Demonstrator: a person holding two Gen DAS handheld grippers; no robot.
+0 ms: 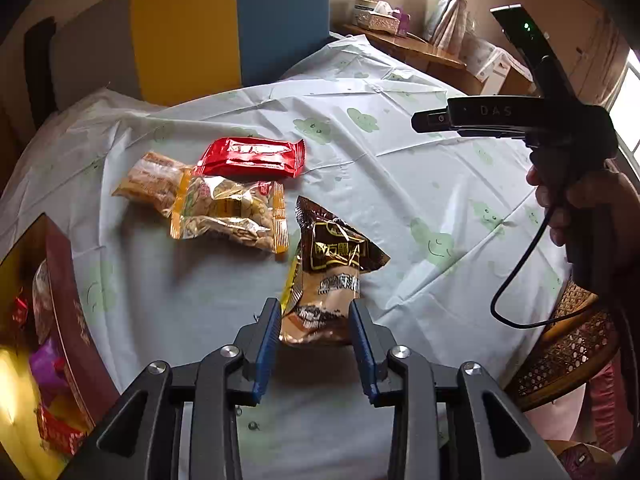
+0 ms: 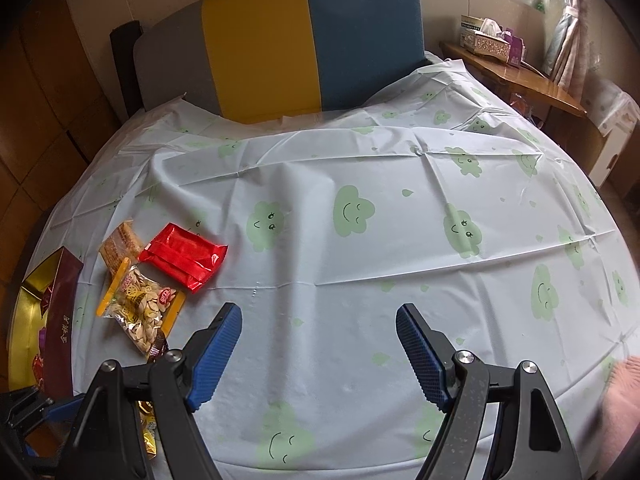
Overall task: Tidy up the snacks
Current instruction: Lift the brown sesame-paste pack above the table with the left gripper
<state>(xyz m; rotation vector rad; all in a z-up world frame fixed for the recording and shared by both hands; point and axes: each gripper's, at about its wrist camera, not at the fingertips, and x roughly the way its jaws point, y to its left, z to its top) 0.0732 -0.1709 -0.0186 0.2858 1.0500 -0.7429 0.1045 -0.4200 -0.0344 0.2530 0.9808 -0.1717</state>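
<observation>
The brown snack packet (image 1: 326, 276) is being straddled by the left tongs (image 1: 314, 322), jaws narrowly parted, seemingly not yet clamped. It is judged light, crinkly and slippery, best pinched at its lower body. Beyond lie the seed packet (image 1: 230, 212) and red packet (image 1: 250, 156). The right tongs (image 2: 319, 330) are being held wide, empty.

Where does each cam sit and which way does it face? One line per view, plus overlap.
Left wrist: on the left gripper, looking along its fingers at the brown snack packet between them; the right hand shows holding its gripper.
Right wrist: on the right gripper, over bare tablecloth, fingers wide apart.
Shared: red packet, seed packet, maroon box, yellow-blue headboard.
</observation>
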